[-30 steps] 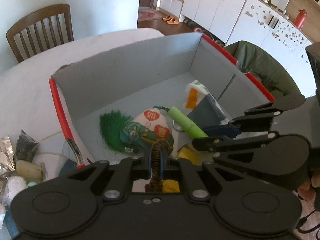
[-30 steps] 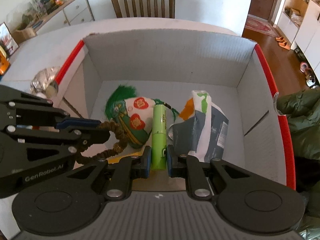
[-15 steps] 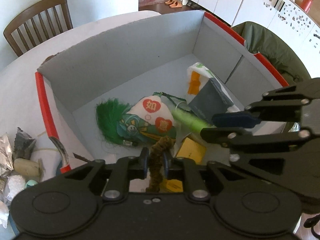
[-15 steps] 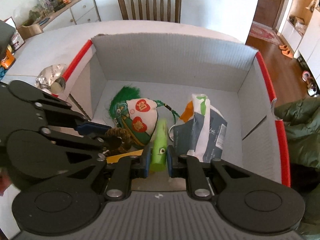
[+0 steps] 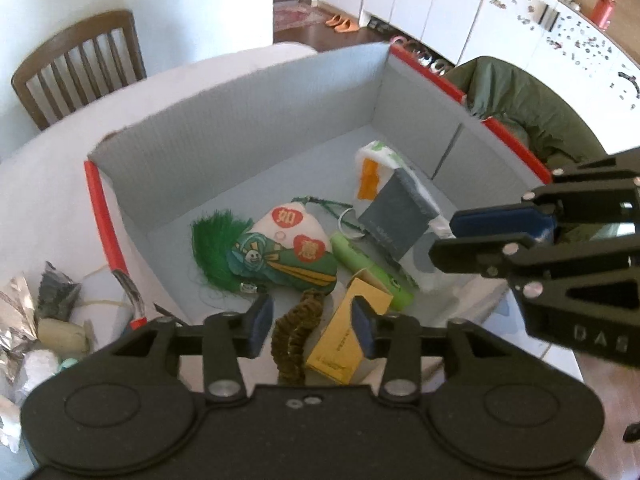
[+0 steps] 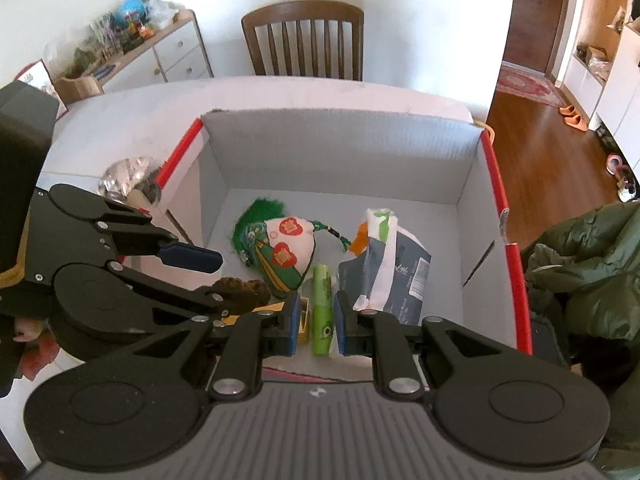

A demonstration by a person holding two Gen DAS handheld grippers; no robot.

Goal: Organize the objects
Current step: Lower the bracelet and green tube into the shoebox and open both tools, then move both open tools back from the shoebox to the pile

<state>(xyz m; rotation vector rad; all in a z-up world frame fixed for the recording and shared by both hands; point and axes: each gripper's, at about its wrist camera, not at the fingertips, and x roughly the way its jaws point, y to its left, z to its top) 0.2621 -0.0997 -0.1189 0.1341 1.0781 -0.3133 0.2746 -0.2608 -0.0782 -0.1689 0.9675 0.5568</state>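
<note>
While both grippers hang over the near edge of the grey box w/ red rims (image 6: pixel 344 152), neither holds anything. Left gripper (image 5: pixel 312 322): fingers wide apart, brown hair tie (image 5: pixel 294 340) lying loose between them on the box floor, long axis running toward/away from the camera, touching neither pad. Right gripper (image 6: pixel 316 316): fingers parted a bit wider than the green tube (image 6: pixel 322 304), which sits in the gap; contact can't be told. Tube's long axis runs front to back in the right wrist view, near end by the box's front wall.

Beside the tube: yellow carton (image 5: pixel 348 336) on the left, grey/white pouch (image 6: pixel 388 264) on the right, green-tasselled fabric charm (image 5: pixel 280 252) further in.

Box sits on a white table (image 6: pixel 132 120); foil scraps (image 5: pixel 16 308) outside its left wall. Wooden chair (image 6: pixel 304 40) behind, green jacket (image 6: pixel 588 272) to the right, white cabinets (image 5: pixel 440 8), wood floor (image 6: pixel 532 128).
</note>
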